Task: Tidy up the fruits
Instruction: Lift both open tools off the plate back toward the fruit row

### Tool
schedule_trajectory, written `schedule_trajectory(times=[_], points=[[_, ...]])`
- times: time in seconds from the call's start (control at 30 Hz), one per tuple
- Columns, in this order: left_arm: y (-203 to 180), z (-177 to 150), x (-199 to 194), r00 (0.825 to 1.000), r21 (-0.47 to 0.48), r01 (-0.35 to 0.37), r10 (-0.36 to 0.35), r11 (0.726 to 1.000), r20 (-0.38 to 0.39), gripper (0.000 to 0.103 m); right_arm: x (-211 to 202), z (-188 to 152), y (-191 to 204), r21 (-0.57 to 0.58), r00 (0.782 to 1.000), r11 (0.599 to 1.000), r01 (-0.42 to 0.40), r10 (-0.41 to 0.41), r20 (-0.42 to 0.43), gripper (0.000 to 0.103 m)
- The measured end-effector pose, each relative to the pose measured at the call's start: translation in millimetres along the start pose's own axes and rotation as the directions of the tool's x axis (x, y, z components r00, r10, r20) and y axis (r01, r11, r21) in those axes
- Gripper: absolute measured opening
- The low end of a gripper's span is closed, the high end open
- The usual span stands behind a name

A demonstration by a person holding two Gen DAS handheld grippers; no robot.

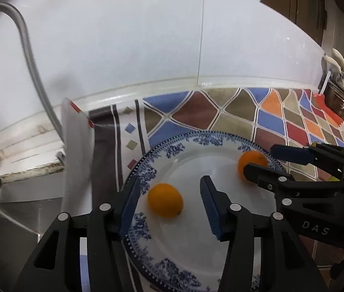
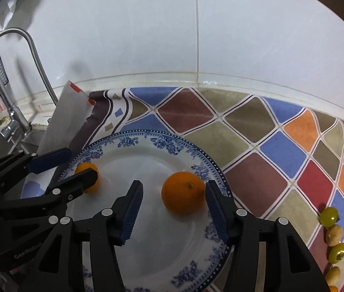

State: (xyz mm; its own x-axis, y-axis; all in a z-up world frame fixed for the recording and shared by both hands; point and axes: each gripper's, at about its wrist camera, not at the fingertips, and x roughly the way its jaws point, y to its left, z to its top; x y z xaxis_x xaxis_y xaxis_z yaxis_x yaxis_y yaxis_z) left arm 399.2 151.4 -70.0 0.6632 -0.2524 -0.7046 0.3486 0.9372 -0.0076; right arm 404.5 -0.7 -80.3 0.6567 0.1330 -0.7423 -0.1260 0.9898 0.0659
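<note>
Left gripper (image 1: pixel 170 189) sits wide open over the near left part of the blue-patterned plate (image 1: pixel 196 262), and I see one orange (image 1: pixel 165 200) lying between its jaws, closer to the left pad than the right, touching neither as far as I can tell. That fruit is slightly oval, its long axis running across the gap, with the stem dimple turned toward the lower right. To its left the plate rim meets a strip of patterned cloth (image 1: pixel 106 170), then a white board (image 1: pixel 77 160) leaning at the sink edge, so I judge there is little spare room on that side. Moving right, the second orange (image 2: pixel 182 193) rests on the right part of the plate, and my right gripper (image 2: pixel 173 206) is also spread wide around it; the right pad looks to be touching or just beside the fruit, the left pad stands well apart. Its stem faces up and toward the right pad. Each arm is plainly nearer its own orange, so I would not cross them. Right of the plate the diamond-patterned cloth (image 2: pixel 281 146) lies open, with a line of small fruits (image 2: pixel 333 236), green and tan, near its right edge. I judge both oranges are on the plate and not gripped; any retreat should go up and back, away from the other tool's fingers.
</note>
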Motion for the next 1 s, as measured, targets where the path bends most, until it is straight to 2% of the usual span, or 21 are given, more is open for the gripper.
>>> schedule_trajectory(times=[0.23, 0.33, 0.53, 0.87, 1.0], points=[[-8, -2, -39, 0.998, -0.014, -0.007, 0.008, 1.0, 0.069, 0.062, -37, -7, 1, 0.003, 0.999, 1.0, 0.021, -0.021, 0.049, 0.054], [-15, -4, -59, 0.995, -0.017, -0.01, 0.011, 1.0, 0.1, 0.066, -58, -13, 1, 0.006, 0.997, 1.0, 0.027, -0.027, 0.079, 0.061], [-37, -15, -100, 0.989, -0.027, -0.025, 0.029, 0.999, 0.145, 0.074, -103, -29, 1, -0.022, 0.989, 0.999, 0.043, -0.04, 0.141, 0.065], [-95, -40, -162, 0.966, -0.009, -0.097, 0.096, 0.995, 0.241, 0.087, -176, -65, -23, -0.059, 0.975, 0.997, 0.058, -0.044, 0.218, 0.071], [-122, -47, -176, 0.963, -0.013, -0.071, 0.072, 0.997, 0.258, 0.087, -202, -79, -44, -0.047, 0.969, 0.997, 0.056, -0.043, 0.242, 0.071]])
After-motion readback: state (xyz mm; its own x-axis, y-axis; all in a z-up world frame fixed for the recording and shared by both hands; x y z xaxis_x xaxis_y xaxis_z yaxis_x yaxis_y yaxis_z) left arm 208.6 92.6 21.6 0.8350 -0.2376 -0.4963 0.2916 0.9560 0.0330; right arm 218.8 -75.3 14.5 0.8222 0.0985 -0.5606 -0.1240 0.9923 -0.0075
